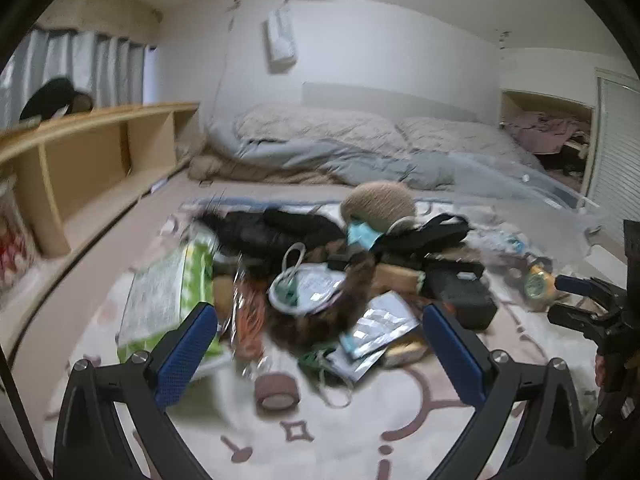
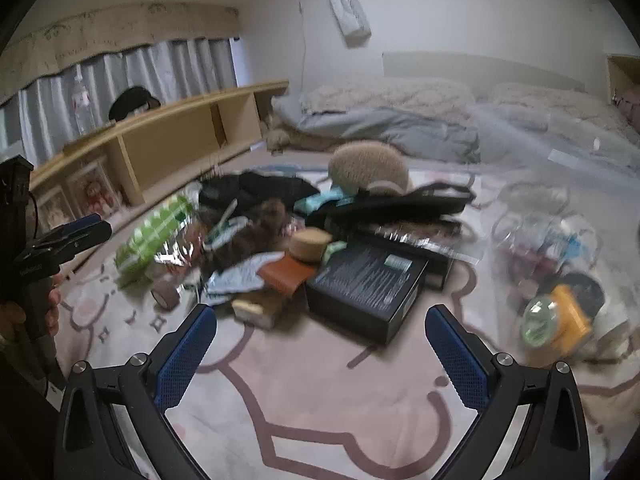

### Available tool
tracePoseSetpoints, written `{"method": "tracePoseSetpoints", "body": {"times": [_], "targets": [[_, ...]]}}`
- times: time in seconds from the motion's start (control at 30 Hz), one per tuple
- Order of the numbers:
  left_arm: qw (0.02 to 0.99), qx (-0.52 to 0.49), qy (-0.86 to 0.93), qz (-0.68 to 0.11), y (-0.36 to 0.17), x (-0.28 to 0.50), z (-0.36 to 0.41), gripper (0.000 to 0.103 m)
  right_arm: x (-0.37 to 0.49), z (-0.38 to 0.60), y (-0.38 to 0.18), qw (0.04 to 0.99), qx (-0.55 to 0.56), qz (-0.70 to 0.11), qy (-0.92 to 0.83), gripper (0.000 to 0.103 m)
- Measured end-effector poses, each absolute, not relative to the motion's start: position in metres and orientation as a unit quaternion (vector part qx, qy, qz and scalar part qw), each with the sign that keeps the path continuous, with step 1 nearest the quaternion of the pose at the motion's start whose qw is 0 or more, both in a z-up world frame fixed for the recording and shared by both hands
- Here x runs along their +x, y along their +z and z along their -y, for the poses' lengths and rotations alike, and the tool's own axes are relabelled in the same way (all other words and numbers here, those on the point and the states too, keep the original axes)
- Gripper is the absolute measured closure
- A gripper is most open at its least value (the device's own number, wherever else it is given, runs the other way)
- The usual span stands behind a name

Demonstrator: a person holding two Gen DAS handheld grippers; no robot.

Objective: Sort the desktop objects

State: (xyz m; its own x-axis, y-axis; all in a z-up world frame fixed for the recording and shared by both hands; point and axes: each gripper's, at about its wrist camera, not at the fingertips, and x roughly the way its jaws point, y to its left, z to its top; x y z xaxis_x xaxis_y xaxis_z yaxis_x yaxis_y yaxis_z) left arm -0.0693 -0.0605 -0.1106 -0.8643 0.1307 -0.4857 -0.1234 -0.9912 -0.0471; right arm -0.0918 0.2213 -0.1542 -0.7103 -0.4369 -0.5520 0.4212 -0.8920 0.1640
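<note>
The heap sprawls mid-rug (image 2: 320, 400): the black box (image 2: 366, 286) looks stiff and weighty — best taken by its edges; the tape roll (image 1: 277, 392) light, pinchable across its rim. Left gripper (image 1: 320, 344) and right gripper (image 2: 320, 344) both hover spread wide, empty.

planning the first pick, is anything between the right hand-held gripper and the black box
Nothing visible. The right hand-held gripper is open above bare rug, and the black box lies just beyond its fingertips with its near corner unobstructed. The brown wallet touches only the box's left side, and a foil packet sits behind it.
</note>
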Motion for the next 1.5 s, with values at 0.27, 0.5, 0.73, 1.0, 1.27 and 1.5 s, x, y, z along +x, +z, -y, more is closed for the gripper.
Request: {"method": "tracePoseSetpoints", "body": {"times": [0.27, 0.5, 0.73, 1.0, 1.27, 1.5], "targets": [[0.035, -0.304, 0.952, 0.015, -0.156, -0.077, 0.077, 0.0, -0.109, -0.194, -0.192, 0.272, 0.359, -0.003, -0.893, 0.0], [0.017, -0.347, 0.938, 0.018, -0.192, -0.086, 0.09, 0.0, -0.131, -0.16, -0.213, 0.314, 0.404, -0.043, -0.858, 0.056], [0.015, -0.388, 0.922, 0.015, -0.22, -0.09, 0.094, 0.0, -0.164, -0.125, -0.202, 0.351, 0.41, -0.039, -0.841, 0.07], [0.022, -0.407, 0.913, 0.021, -0.232, -0.09, 0.096, 0.0, -0.211, -0.083, -0.197, 0.299, 0.405, -0.071, -0.861, 0.07], [0.027, -0.418, 0.908, 0.015, -0.239, -0.093, 0.096, 0.0, -0.251, -0.05, -0.217, 0.324, 0.443, -0.046, -0.835, 0.07], [0.044, -0.41, 0.91, 0.046, -0.237, -0.09, 0.106, 0.0, -0.23, -0.042, -0.235, 0.368, 0.43, -0.051, -0.823, 0.07]]}}
